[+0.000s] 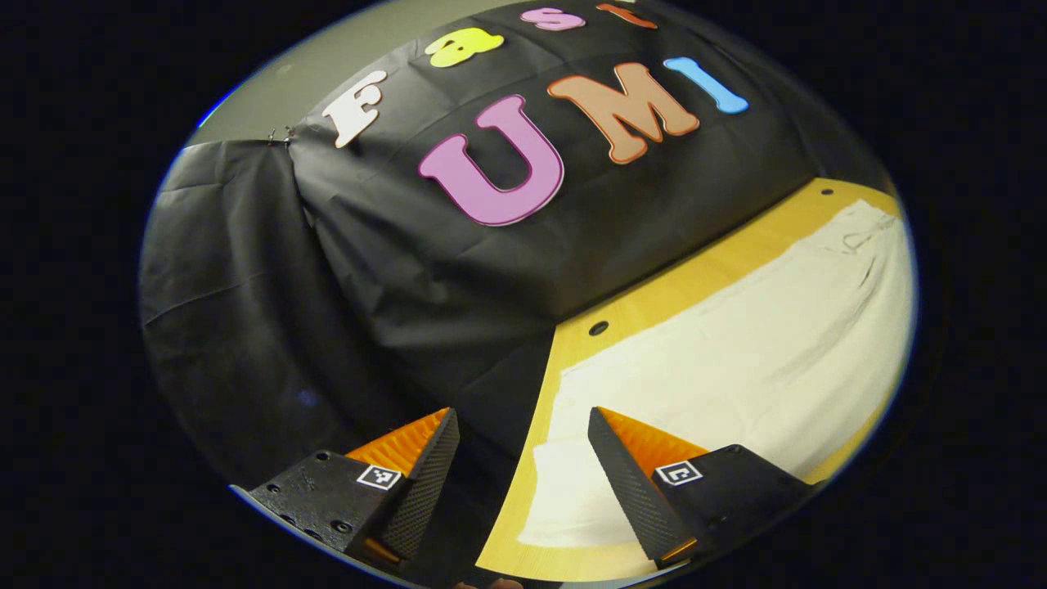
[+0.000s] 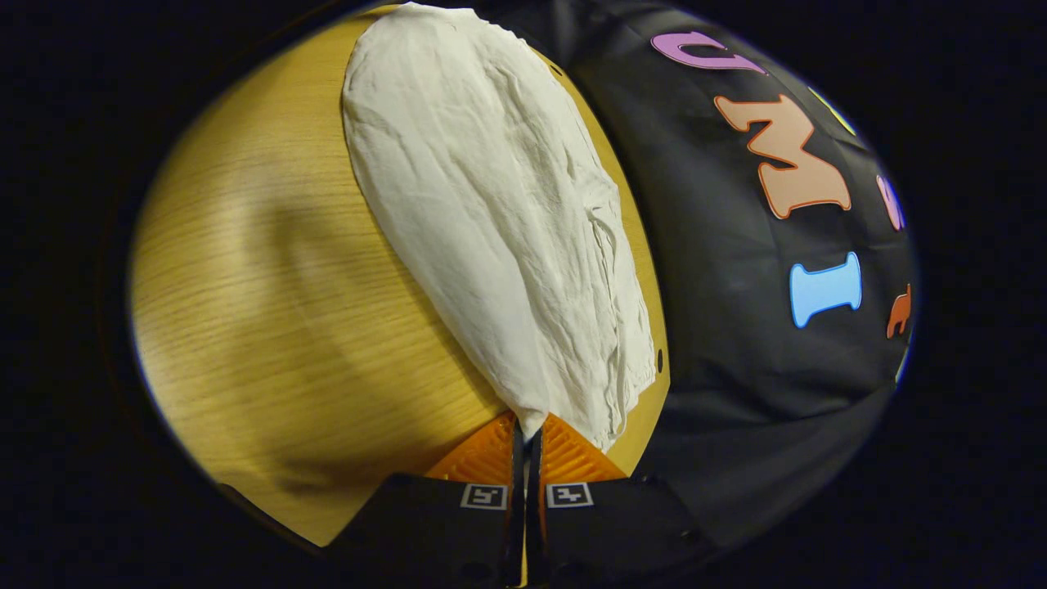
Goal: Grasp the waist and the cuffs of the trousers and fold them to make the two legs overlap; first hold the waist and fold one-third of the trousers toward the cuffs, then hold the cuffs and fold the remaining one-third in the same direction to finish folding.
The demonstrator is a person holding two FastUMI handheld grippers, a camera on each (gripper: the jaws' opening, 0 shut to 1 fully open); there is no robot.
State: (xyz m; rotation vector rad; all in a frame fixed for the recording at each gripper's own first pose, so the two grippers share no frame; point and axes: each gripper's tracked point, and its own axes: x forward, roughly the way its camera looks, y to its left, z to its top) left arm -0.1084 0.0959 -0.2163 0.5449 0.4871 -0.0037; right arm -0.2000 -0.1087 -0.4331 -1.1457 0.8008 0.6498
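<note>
White trousers (image 2: 491, 213) are lying stretched out on a wooden table (image 2: 270, 311), running along the table's edge next to the black cloth wall (image 2: 736, 368). In the right gripper view the cloth is reaching away from the camera as one long wrinkled strip, widest in the middle and narrowing toward the near end, with creases gathering along the side closest to the wall. Which end is the waist and which the cuffs is not clear from here.

Right gripper (image 2: 527, 433) is sitting at the near end of the trousers with its fingers drawn almost together, only a thin slit showing between them. A pinched point of the white fabric is running down into that slit, so both fingers are pressing on the trousers. The fabric next to the pinch is hanging in small folds toward the table's edge.

Left gripper (image 1: 523, 425) is standing wide apart and is gripping nothing. It is hovering over the table's corner, one finger showing against the wall cloth and the other against the trousers (image 1: 736, 360). In the left gripper view the trousers are lying flat and pale across the table (image 1: 638, 303), their near end just beside the open fingers, with a strip of bare wood showing between the cloth and the wall. Whether the finger is touching the fabric cannot be told.
</note>
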